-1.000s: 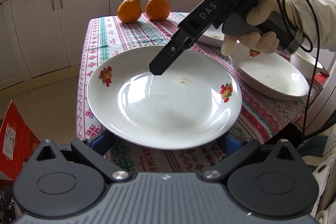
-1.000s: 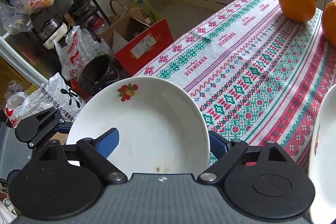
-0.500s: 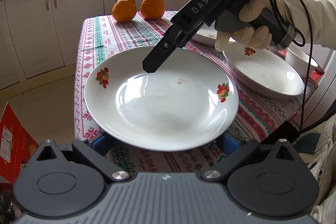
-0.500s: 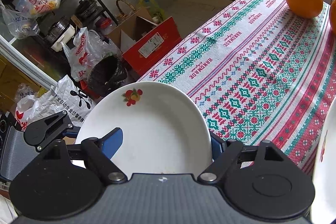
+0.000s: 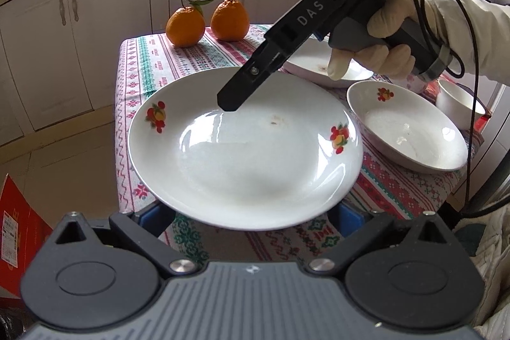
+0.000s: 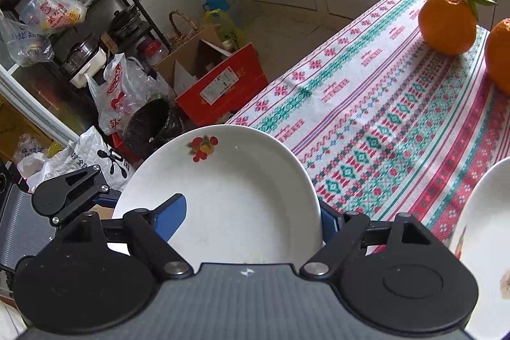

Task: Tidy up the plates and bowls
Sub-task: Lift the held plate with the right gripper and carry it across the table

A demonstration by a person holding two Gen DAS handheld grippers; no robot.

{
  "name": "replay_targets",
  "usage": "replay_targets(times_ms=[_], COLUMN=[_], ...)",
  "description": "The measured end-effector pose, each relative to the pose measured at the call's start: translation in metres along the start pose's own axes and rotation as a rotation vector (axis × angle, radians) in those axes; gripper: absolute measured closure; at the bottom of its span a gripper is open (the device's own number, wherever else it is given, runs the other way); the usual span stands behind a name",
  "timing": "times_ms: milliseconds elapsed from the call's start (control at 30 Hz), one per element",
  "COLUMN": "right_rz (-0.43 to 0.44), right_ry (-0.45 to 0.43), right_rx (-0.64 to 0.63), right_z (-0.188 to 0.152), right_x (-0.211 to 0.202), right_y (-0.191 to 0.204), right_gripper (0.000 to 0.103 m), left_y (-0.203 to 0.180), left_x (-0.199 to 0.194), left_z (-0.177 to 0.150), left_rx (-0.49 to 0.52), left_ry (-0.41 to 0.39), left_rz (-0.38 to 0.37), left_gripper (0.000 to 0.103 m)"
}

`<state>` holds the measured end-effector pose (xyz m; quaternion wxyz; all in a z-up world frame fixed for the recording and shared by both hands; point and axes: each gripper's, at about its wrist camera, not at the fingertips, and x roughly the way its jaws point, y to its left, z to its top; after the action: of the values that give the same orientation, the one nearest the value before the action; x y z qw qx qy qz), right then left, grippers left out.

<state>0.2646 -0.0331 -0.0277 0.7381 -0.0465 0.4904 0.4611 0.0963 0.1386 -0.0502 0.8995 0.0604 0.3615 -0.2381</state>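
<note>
- Hanging out over the near edge of the table (image 5: 134,78), one white plate (image 5: 245,148) with fruit prints sits partly above the floor, and both grippers are on it.
- Count the prints on that plate: two in the left wrist view, one toward each side of the rim.
- Left gripper (image 5: 251,212) reaches in from the near side; its two blue pads sit under the plate's near rim on either side, but whether they press on it I cannot tell.
- Right gripper (image 6: 251,215) straddles the far rim, part open, one blue pad over the plate's inner face and the other outside the rim; a real clamp is not clear from these views.
- A gloved hand (image 5: 382,43) holds the right gripper's handle, with a black cable looping off it.
- To the right of the plate: one shallow white dish (image 5: 408,129) with a fruit print, one more white plate (image 5: 318,66) behind it under the gripper body, and one small white bowl (image 5: 459,107) at the far right edge.
- Two oranges (image 5: 185,26) stand side by side at the far end of the patterned tablecloth (image 6: 398,123), one with a leaf on its stem.
- One red cardboard box (image 6: 223,88) sits on the floor beside the table.
</note>
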Motion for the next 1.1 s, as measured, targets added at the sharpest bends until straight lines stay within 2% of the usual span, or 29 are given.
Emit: replay_targets(times_ms=[367,600,1100], right_rz=[-0.06,-0.077,-0.115], right_ry=[-0.036,-0.051,-0.062], right_rx=[0.033,0.04,0.052], right_z=[0.025,0.036,0.039], right_x=[0.006,0.014,0.02], right_y=[-0.032,-0.046,-0.061], right_gripper=[0.015,0.015,0.015], left_y=[0.022,0.03,0.032], left_x=[0.034,0.048,0.061], left_z=[0.028,0.039,0.045], left_rx=[0.016,0.03,0.038], left_ry=[-0.001,0.006,0.007], left_rz=[-0.022,-0.01,-0.009], left_gripper=[0.003,0.003,0.003])
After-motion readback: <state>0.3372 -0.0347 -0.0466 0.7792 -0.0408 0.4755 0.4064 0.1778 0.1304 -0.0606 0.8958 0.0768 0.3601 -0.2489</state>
